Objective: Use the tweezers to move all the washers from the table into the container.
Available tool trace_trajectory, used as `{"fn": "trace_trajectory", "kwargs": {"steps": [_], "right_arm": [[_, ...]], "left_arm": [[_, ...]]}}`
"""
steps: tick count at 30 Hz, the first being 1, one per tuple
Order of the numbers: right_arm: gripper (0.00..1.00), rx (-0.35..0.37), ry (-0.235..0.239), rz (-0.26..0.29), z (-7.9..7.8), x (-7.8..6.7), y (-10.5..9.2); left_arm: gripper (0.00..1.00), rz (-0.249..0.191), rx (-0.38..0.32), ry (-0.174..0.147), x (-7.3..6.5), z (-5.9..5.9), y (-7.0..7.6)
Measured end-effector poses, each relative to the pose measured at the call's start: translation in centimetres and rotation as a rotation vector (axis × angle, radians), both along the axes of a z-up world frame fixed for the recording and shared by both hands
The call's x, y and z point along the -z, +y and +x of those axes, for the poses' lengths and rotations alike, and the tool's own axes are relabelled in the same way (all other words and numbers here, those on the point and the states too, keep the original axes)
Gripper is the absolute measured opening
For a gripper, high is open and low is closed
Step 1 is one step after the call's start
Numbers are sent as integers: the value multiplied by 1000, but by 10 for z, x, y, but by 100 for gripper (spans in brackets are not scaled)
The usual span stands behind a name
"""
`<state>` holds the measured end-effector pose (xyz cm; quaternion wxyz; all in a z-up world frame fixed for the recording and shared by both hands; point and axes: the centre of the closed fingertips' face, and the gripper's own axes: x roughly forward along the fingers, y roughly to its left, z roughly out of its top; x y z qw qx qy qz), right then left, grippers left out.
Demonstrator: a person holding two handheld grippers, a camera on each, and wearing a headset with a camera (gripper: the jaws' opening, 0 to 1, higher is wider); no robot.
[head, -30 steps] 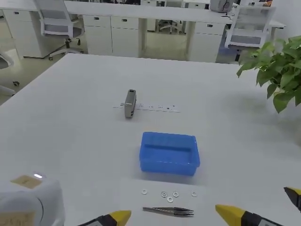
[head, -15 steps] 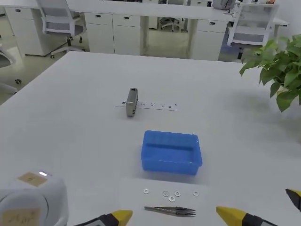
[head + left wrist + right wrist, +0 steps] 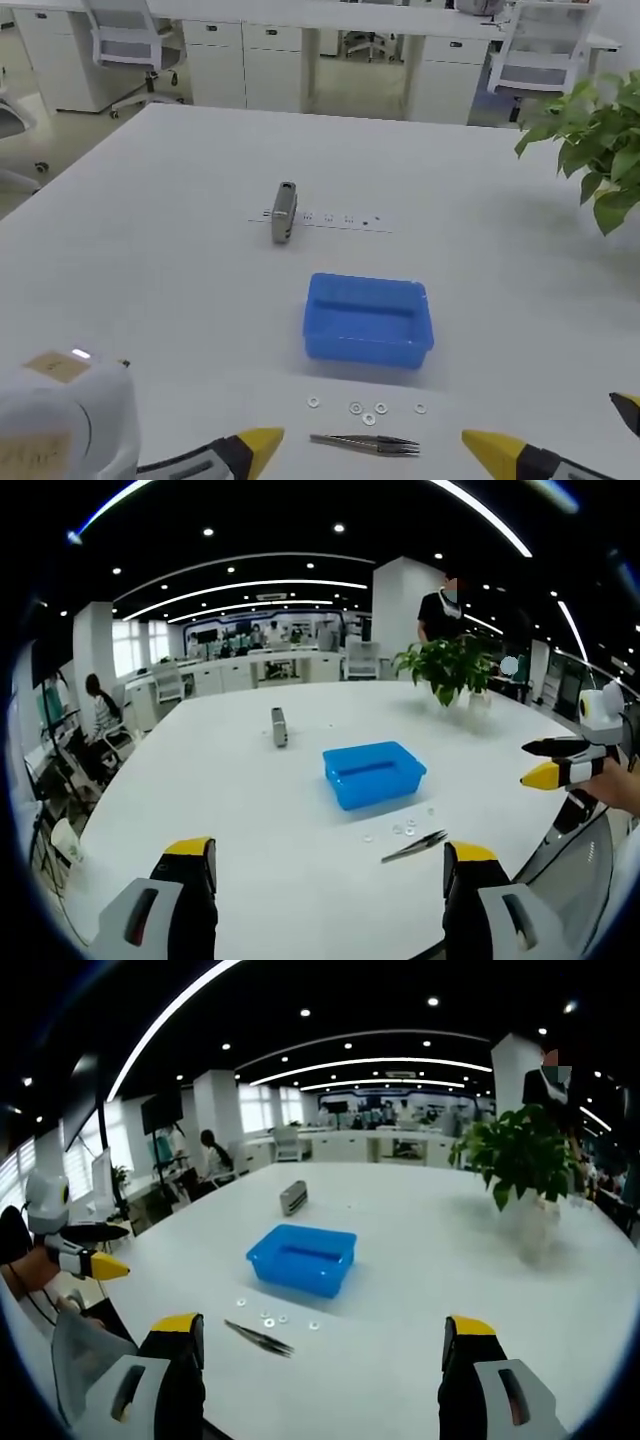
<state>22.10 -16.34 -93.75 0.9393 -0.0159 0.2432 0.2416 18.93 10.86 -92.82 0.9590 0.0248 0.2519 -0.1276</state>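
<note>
Slim silvery metal tweezers (image 3: 365,443) lie flat by the near edge of the smooth white tabletop (image 3: 180,260), long axis left to right; which end is the tip I cannot tell; small pale ring washers (image 3: 355,407) lie just beyond, near the blue rectangular plastic container (image 3: 368,318); the left gripper (image 3: 330,855) and right gripper (image 3: 320,1330) have jaws spread wide, empty.

We see bright, even light from ceiling strip lights (image 3: 370,1059) and spotlights (image 3: 339,527) overhead. The white table (image 3: 150,250) carries only soft, faint shadows. Our head view looks slightly soft; both gripper views bend strongly toward their edges.
</note>
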Motion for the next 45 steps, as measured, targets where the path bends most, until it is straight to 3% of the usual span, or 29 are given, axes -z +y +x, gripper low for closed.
{"fn": "trace_trajectory", "kwargs": {"steps": [6,19,30,34,36,45], "right_arm": [[98,3,6,-6,-1,2,-2],[98,1,18,-7,-1,7,-2],[98,-9,34,-14,1,12,1],[97,-15,44,-19,1,15,4],[97,-24,51,-26,1,18,5],[96,-67,93,-56,4,30,9]], "left_arm": [[97,2,7,19,5,-1,-1],[96,11,14,28,8,-2,-4],[94,3,33,11,6,3,-6],[91,23,120,6,10,8,-16],[85,33,160,13,12,9,-21],[68,106,422,123,38,19,-50]]}}
